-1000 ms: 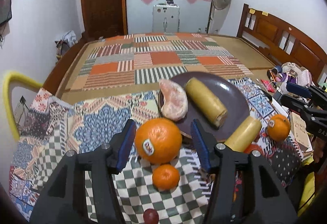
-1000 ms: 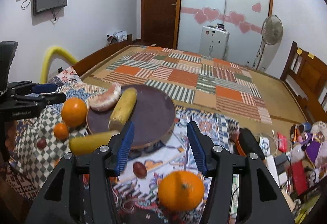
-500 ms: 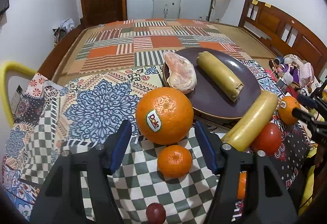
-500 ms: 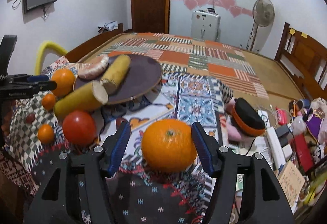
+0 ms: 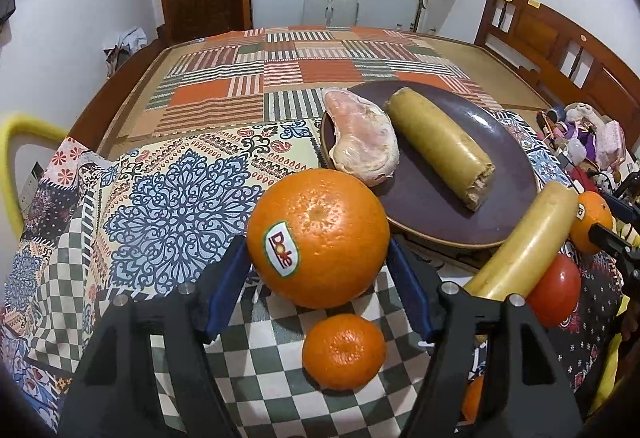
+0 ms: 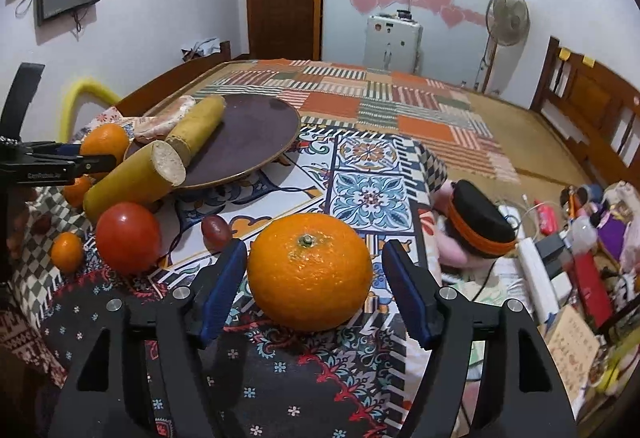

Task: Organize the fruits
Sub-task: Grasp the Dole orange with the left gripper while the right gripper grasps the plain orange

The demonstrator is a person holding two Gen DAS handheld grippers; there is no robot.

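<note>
In the left wrist view, my left gripper (image 5: 318,270) is open, its blue pads on either side of a large orange with a Dole sticker (image 5: 318,238); I cannot tell if they touch. A small mandarin (image 5: 344,352) lies just before it. In the right wrist view, my right gripper (image 6: 314,276) is open around a second large orange (image 6: 310,272), with small gaps at both pads. A dark round plate (image 5: 480,206) holds a pink fruit piece (image 5: 362,140) and a yellow cylinder (image 5: 440,146). It also shows in the right wrist view (image 6: 256,134).
A second yellow cylinder (image 5: 528,242) leans by the plate over a red tomato (image 5: 556,290). A small dark red fruit (image 6: 216,232) and small mandarins (image 6: 66,252) lie on the patterned cloths. Cluttered items (image 6: 560,258) crowd the right edge. A yellow chair back (image 5: 12,166) stands left.
Both grippers have moved forward and down, so each large orange now sits between the pads. The jaws have stayed open.
</note>
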